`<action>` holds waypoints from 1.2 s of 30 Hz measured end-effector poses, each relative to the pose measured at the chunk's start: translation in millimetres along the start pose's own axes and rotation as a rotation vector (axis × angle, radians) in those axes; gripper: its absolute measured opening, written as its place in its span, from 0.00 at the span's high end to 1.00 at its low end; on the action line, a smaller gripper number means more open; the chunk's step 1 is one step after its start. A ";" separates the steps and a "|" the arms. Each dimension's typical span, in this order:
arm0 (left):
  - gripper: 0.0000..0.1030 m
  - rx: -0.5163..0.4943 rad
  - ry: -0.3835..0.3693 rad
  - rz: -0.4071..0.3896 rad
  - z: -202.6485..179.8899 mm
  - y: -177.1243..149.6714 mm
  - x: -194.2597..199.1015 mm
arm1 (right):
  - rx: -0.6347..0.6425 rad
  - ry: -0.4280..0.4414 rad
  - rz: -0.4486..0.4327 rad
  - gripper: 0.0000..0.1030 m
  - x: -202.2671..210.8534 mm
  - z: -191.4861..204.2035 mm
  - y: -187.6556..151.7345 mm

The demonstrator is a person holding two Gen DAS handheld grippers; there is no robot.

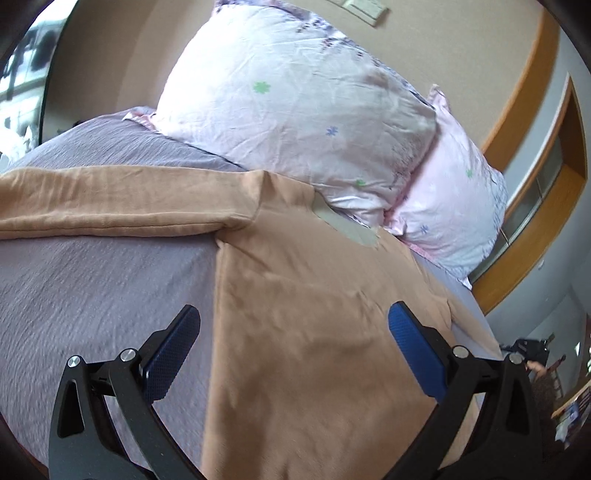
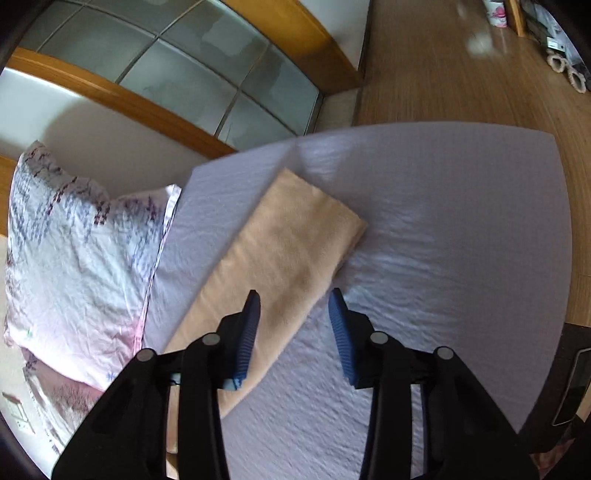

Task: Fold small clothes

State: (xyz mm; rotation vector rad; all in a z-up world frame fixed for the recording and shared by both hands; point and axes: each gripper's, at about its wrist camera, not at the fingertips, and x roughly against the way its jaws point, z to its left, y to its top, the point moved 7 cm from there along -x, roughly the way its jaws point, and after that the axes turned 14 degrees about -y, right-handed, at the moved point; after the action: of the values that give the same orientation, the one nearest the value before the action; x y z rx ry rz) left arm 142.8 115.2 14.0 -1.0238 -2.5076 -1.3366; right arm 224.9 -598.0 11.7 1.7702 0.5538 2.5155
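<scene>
The left tongs (image 1: 293,314) hang with jaws spread wide and nothing between the blue pads (image 1: 173,354), over a peach long-sleeved shirt (image 1: 314,332) spread flat on the lavender bed sheet (image 1: 92,288). One sleeve (image 1: 122,206) stretches out leftward. The shirt's grey-lined neckline (image 1: 345,223) lies against a floral pillow (image 1: 288,107); a second, pinker pillow (image 1: 454,206) sits beside it.

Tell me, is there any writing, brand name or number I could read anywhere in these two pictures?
None can be read.
The peach shirt shows a grey neck label, but no print is legible on it.
The flowered pillow carries only patterns.
The white cup on the wooden floor is too blurred.
</scene>
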 end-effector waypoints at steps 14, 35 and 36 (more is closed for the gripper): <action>0.01 0.151 0.039 -0.163 75.4 22.6 63.5 | 0.761 0.601 -0.132 0.96 144.6 242.4 -201.6; 0.26 0.693 0.235 -0.443 227.2 28.8 171.1 | 1.197 0.678 0.341 0.33 99.2 276.5 -450.3; 0.27 0.708 0.253 -0.447 230.7 29.1 172.3 | 1.186 0.683 0.349 0.33 103.0 271.1 -447.6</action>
State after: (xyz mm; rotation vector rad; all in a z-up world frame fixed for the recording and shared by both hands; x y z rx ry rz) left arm 74.9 392.0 -36.0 -0.1479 -2.7400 -0.4835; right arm 351.9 -81.7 53.7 1.0059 2.3100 3.3090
